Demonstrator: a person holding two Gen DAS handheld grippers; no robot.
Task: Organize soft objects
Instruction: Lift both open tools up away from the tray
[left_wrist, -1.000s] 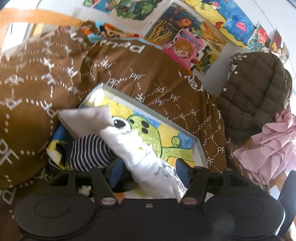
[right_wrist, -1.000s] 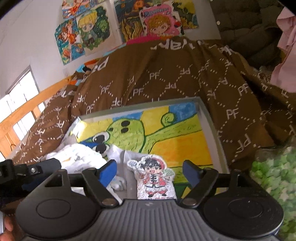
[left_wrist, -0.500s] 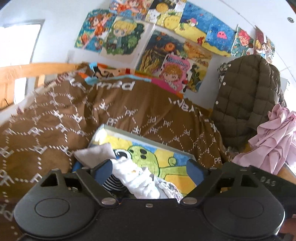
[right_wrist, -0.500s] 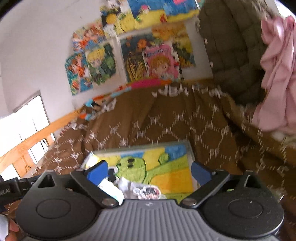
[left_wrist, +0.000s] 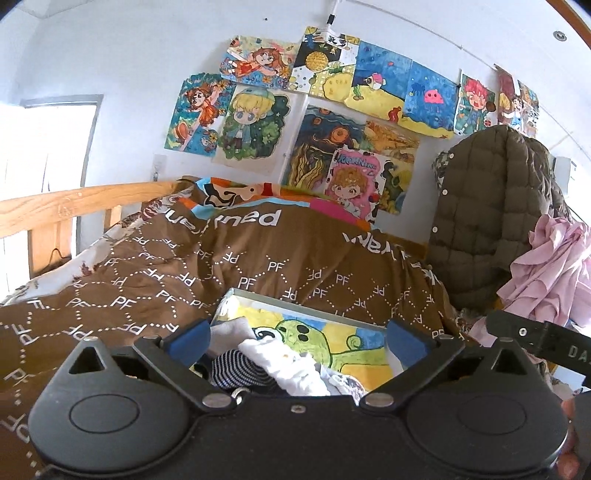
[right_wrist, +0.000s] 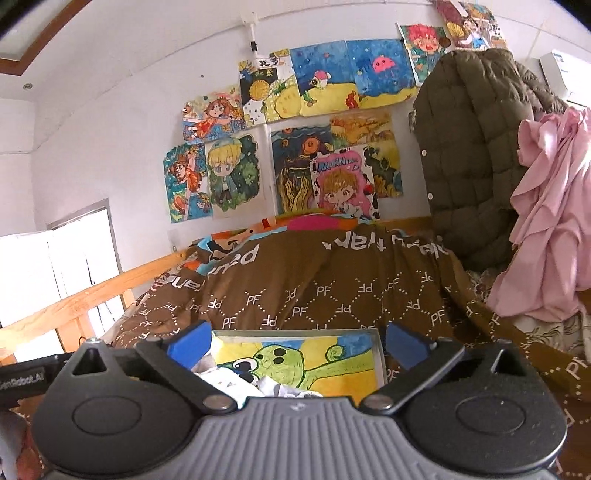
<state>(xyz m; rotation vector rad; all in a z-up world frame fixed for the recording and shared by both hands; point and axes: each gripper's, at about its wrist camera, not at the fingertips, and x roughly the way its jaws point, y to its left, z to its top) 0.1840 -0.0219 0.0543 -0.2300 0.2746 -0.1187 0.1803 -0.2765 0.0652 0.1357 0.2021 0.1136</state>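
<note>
A shallow grey box (left_wrist: 295, 301) with a green creature painted on its yellow and blue bottom lies on the bed. In its near left corner lie a striped sock (left_wrist: 240, 367), a white cloth (left_wrist: 284, 363) and a grey cloth (left_wrist: 236, 326). My left gripper (left_wrist: 297, 339) hovers above and short of this pile, its jaws opening wide with nothing pressed between the blue pads. My right gripper (right_wrist: 298, 343) hangs over the box (right_wrist: 380, 354) beside it, open and empty, with the white cloth (right_wrist: 229, 380) below it.
A brown quilt (left_wrist: 258, 266) with a PF print covers the bed. A wooden rail (left_wrist: 74, 203) runs along the left. An olive puffer jacket (left_wrist: 491, 214) and a pink garment (left_wrist: 550, 266) hang at the right. Drawings (left_wrist: 332, 110) cover the wall behind.
Both grippers have risen and drawn back from the box, tilting up so more wall shows. Their jaws have spread wider. The white cloth and the small figure patch stay in the box.
</note>
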